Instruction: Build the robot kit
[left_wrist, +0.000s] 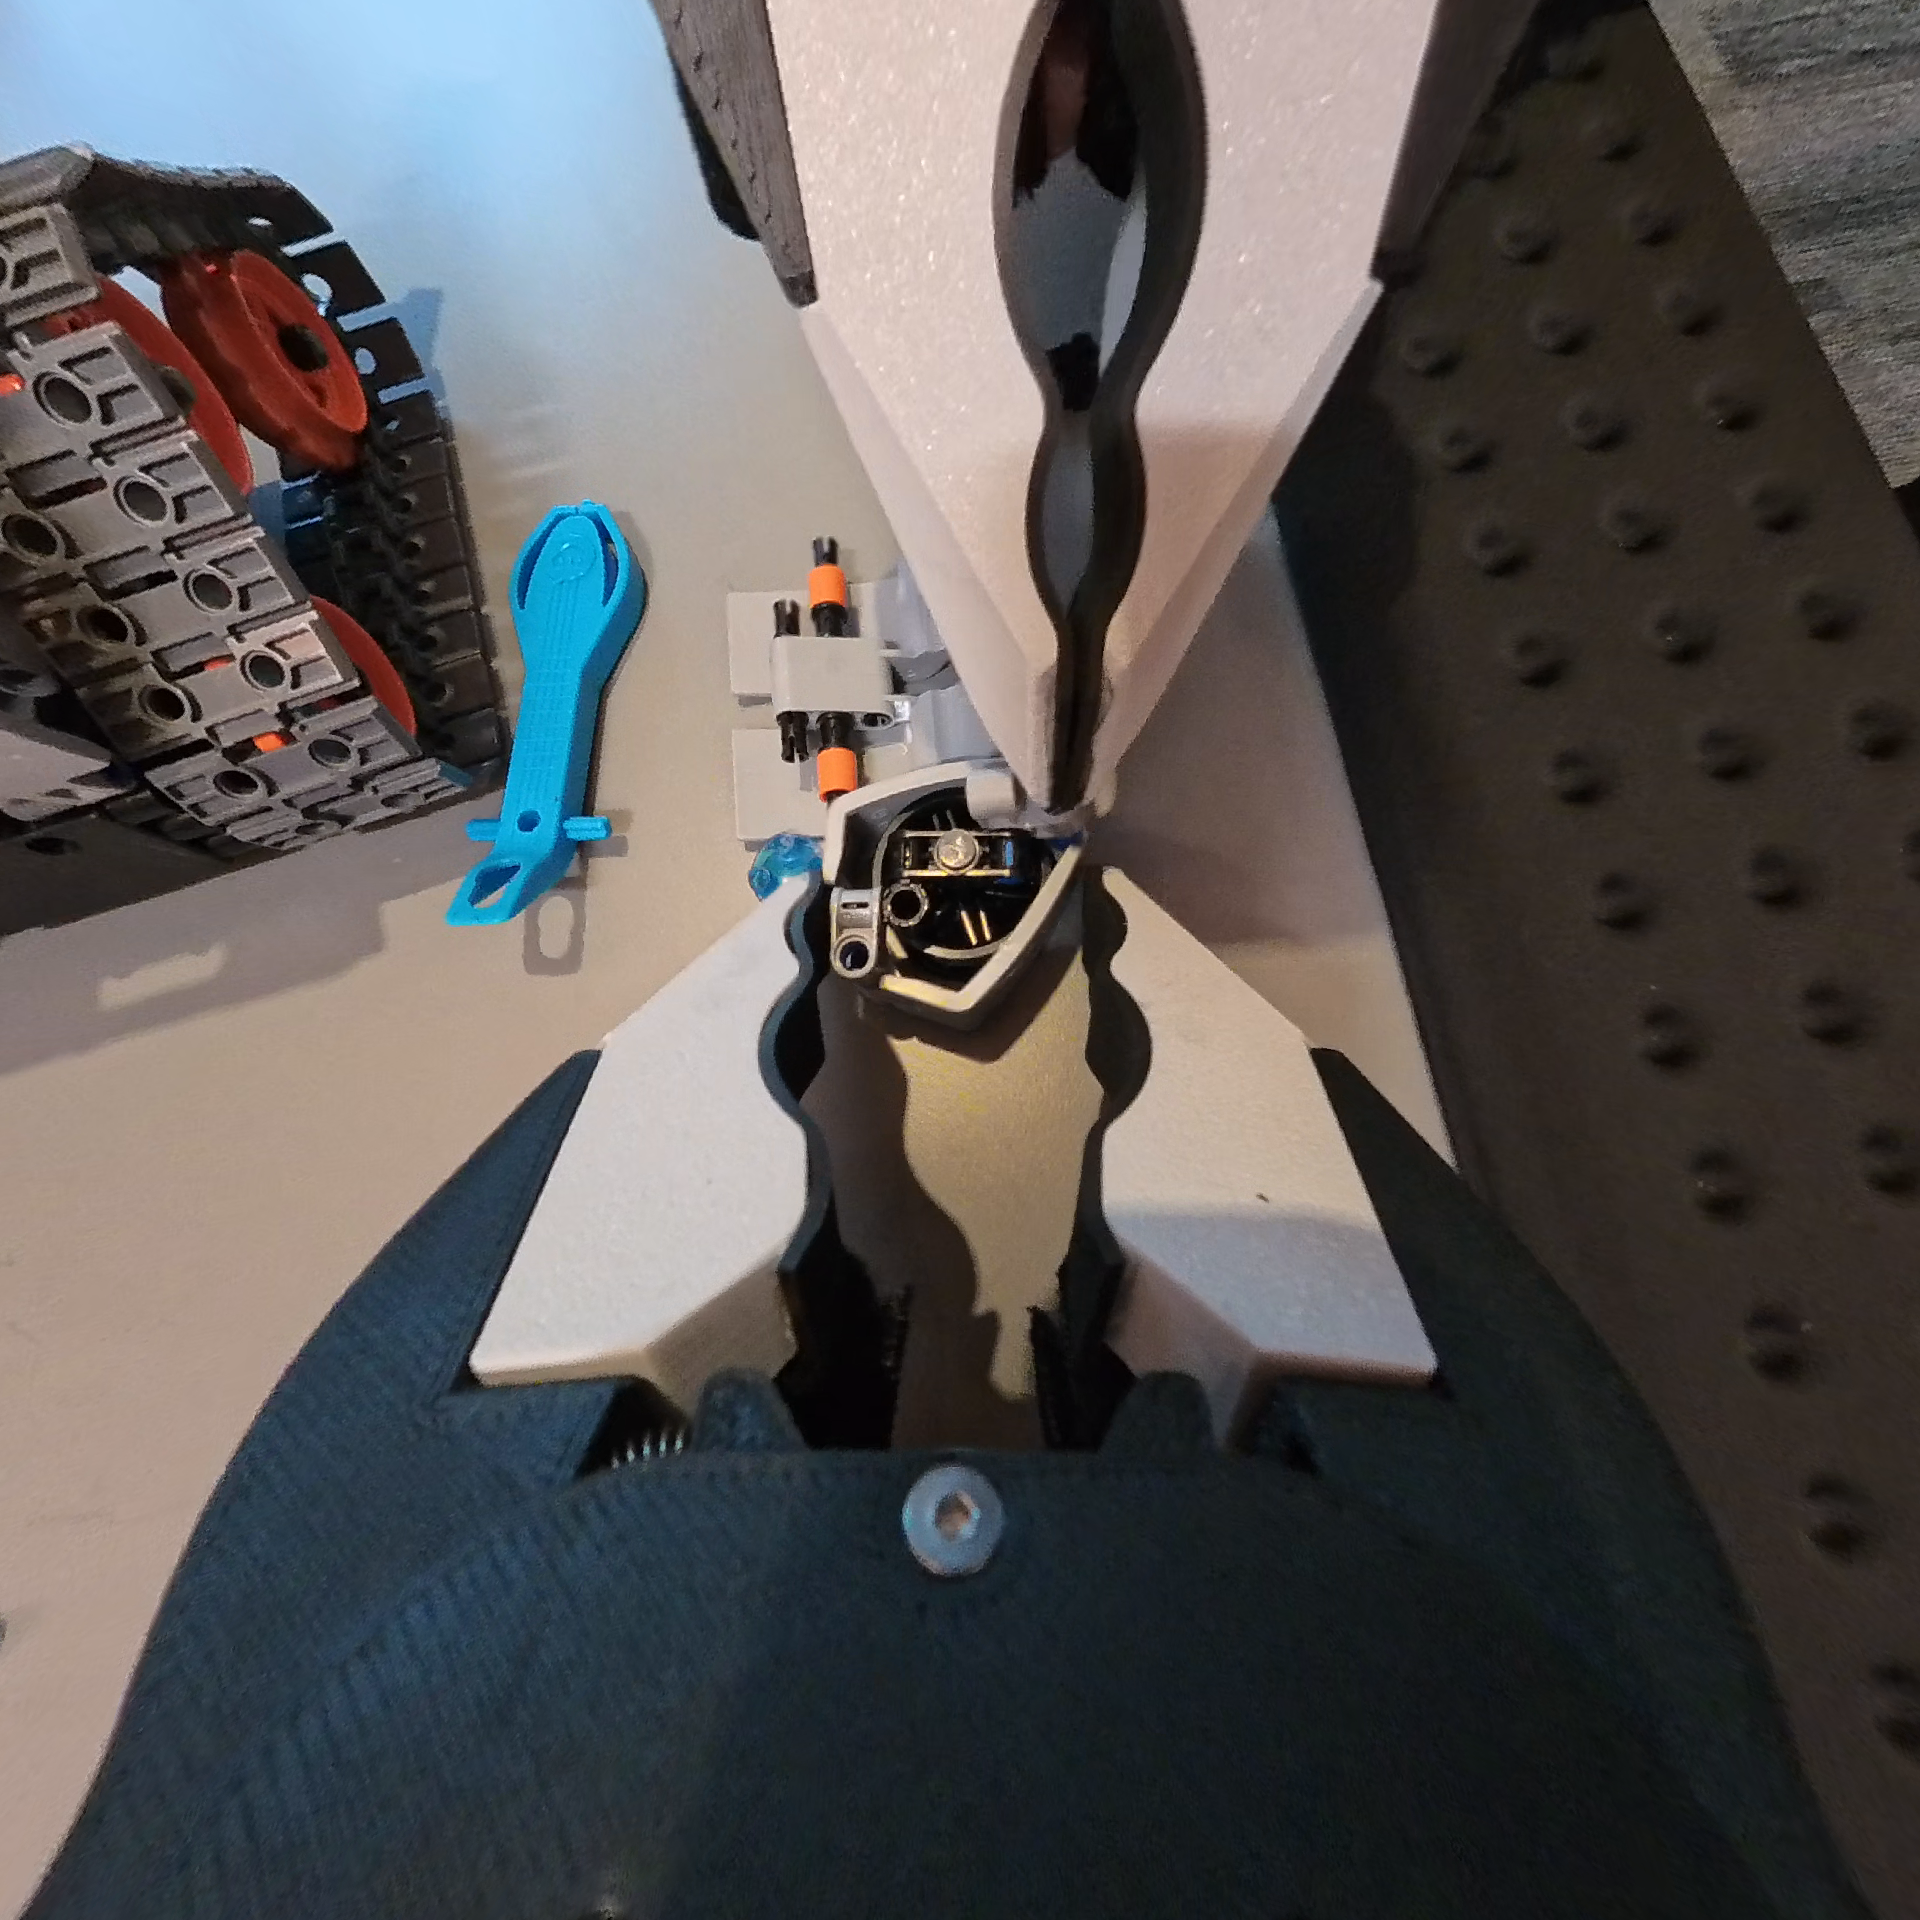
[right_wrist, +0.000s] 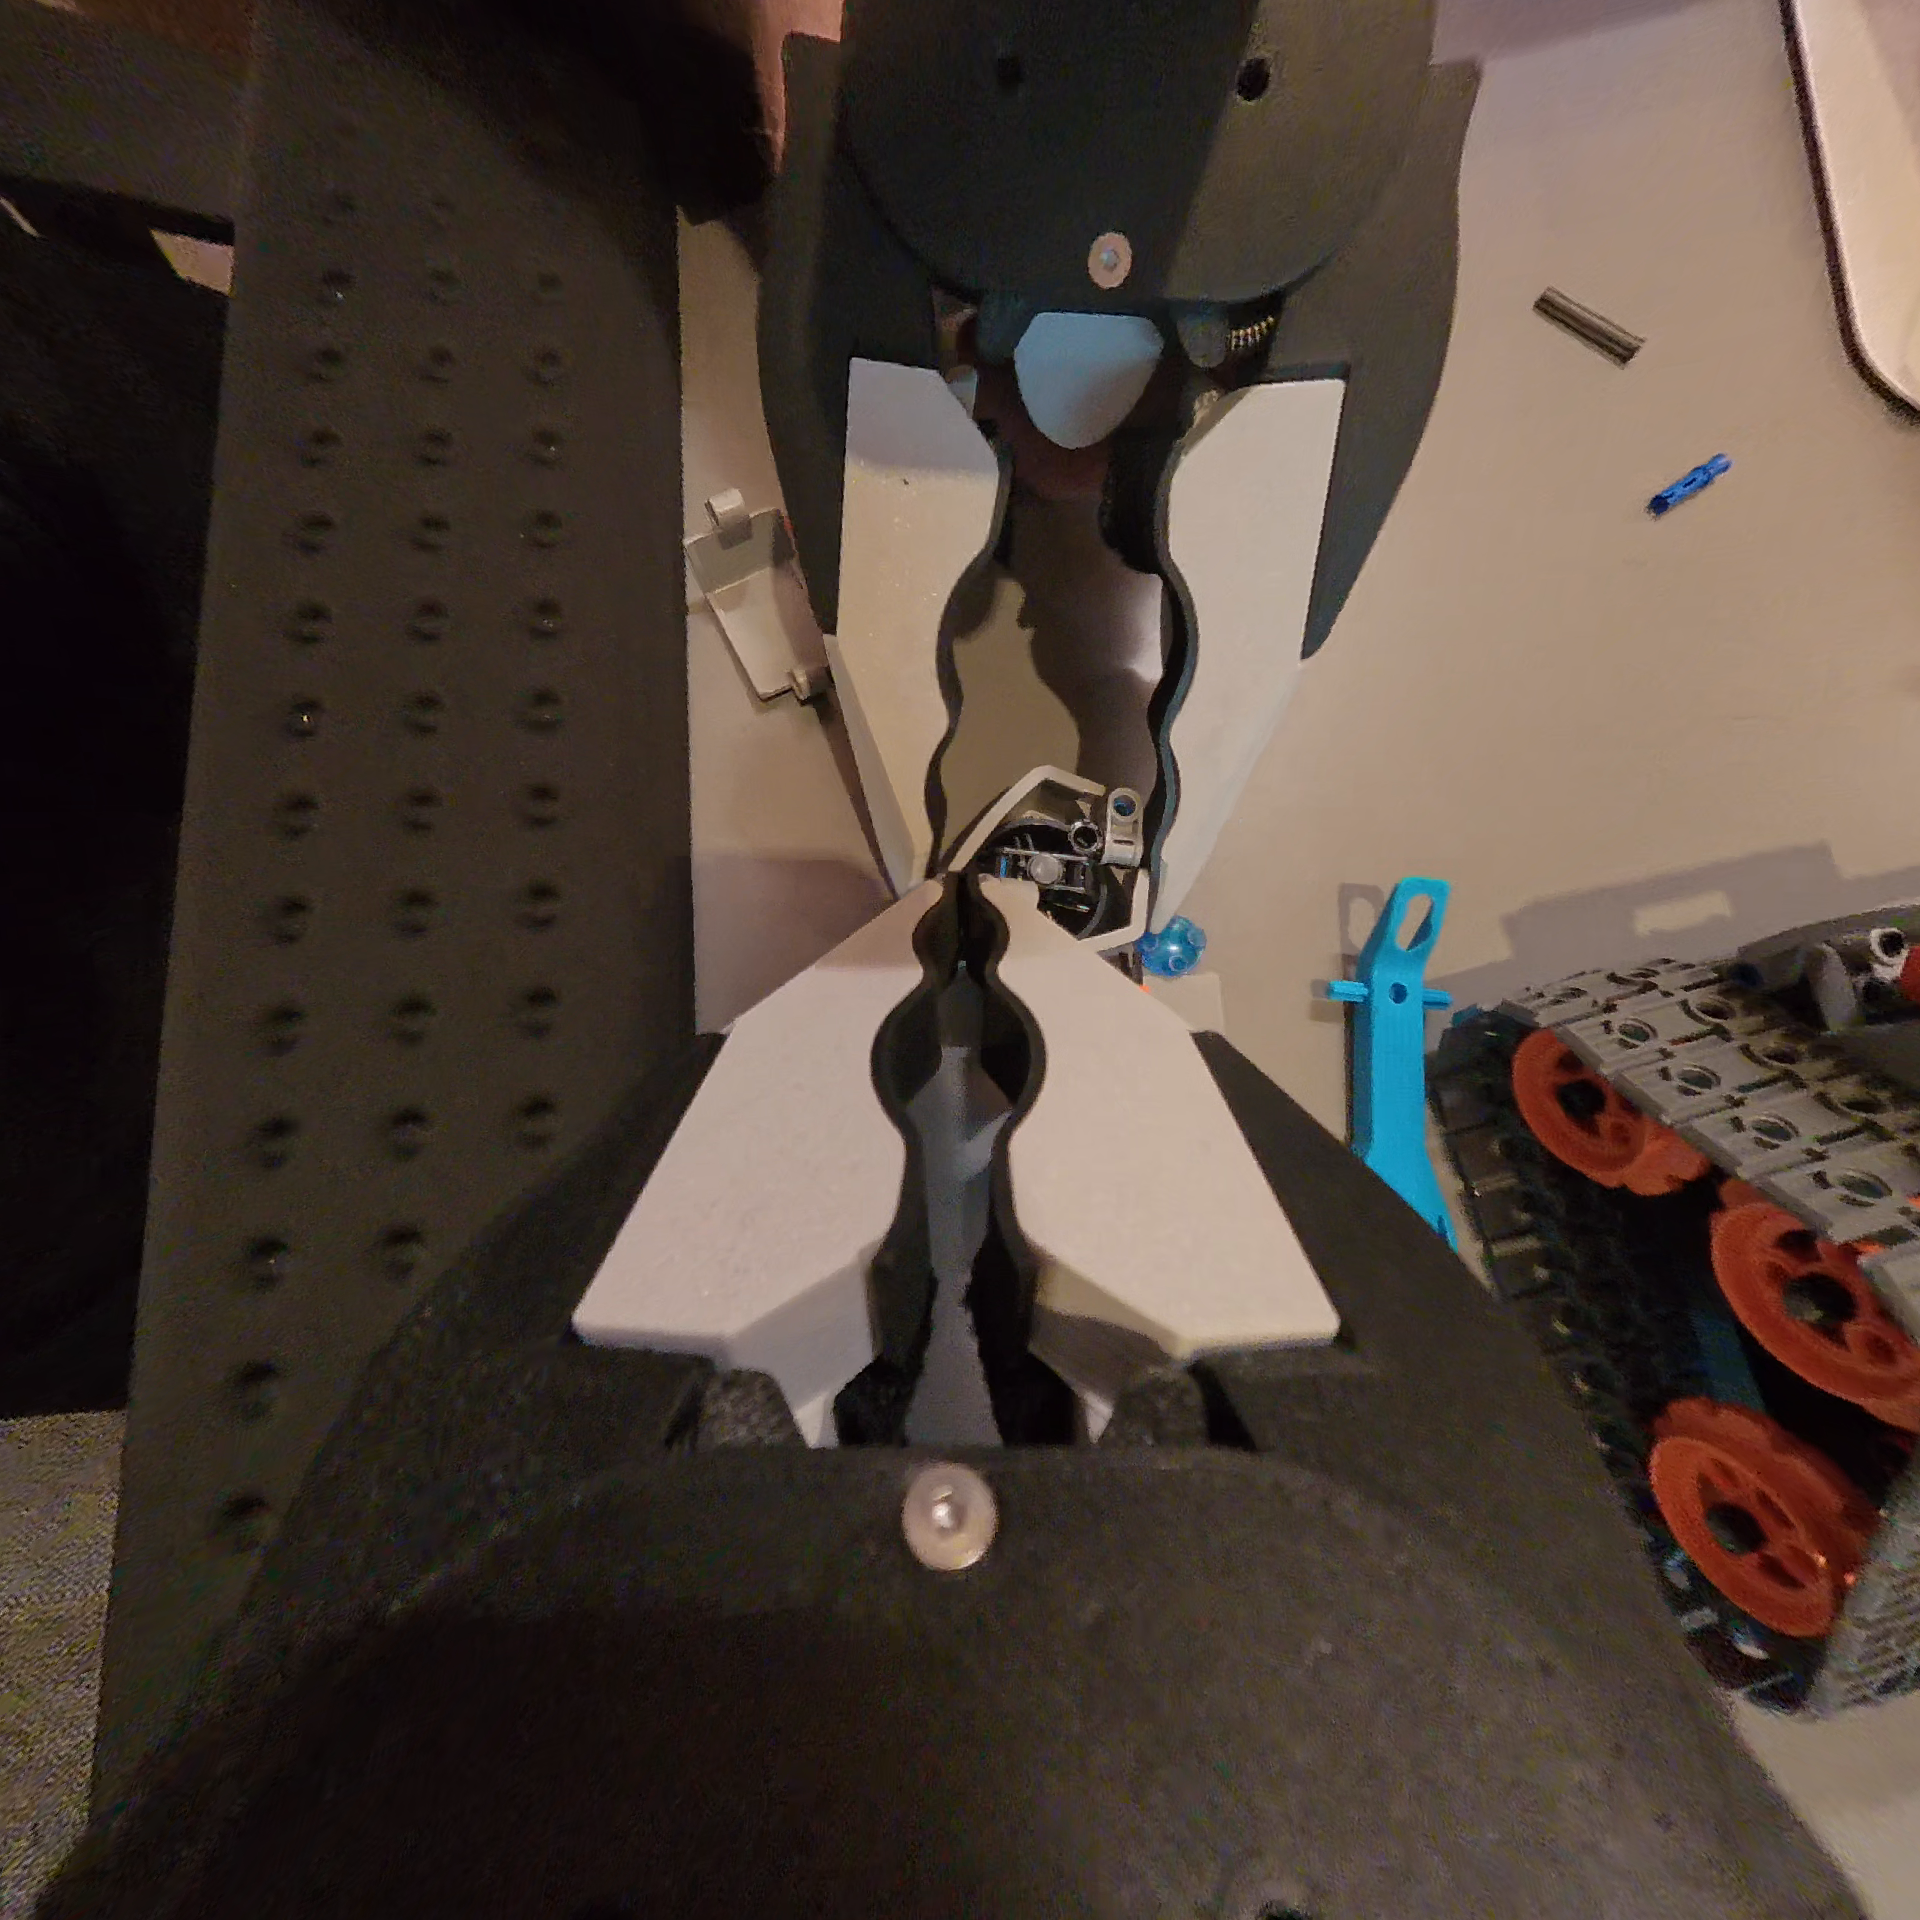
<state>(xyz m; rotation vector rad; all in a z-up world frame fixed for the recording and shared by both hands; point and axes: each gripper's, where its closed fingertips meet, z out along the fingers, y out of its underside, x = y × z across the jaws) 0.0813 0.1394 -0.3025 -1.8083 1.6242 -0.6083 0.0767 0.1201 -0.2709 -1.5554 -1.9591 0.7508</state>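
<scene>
While both tongs meet tip to tip, they grip one small grey-and-black plastic brick assembly (left_wrist: 940, 909).
Left tongs (left_wrist: 951, 914) hold its sides; right tongs (right_wrist: 961, 894) pinch its edge above the beige desk (left_wrist: 260, 1091), near a blue plastic lever tool (left_wrist: 551, 707).

Small part assembly (left_wrist: 940, 904) between both grippers' tips; pry tool (left_wrist: 556, 717) left of it, tracked vehicle (left_wrist: 197, 582) farther left.

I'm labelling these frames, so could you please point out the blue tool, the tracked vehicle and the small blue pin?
blue tool (left_wrist: 556, 717), left wrist view, mid-handle.
tracked vehicle (right_wrist: 1766, 1288), right wrist view, an orange wheel.
small blue pin (right_wrist: 1688, 484), right wrist view, its middle.
</scene>
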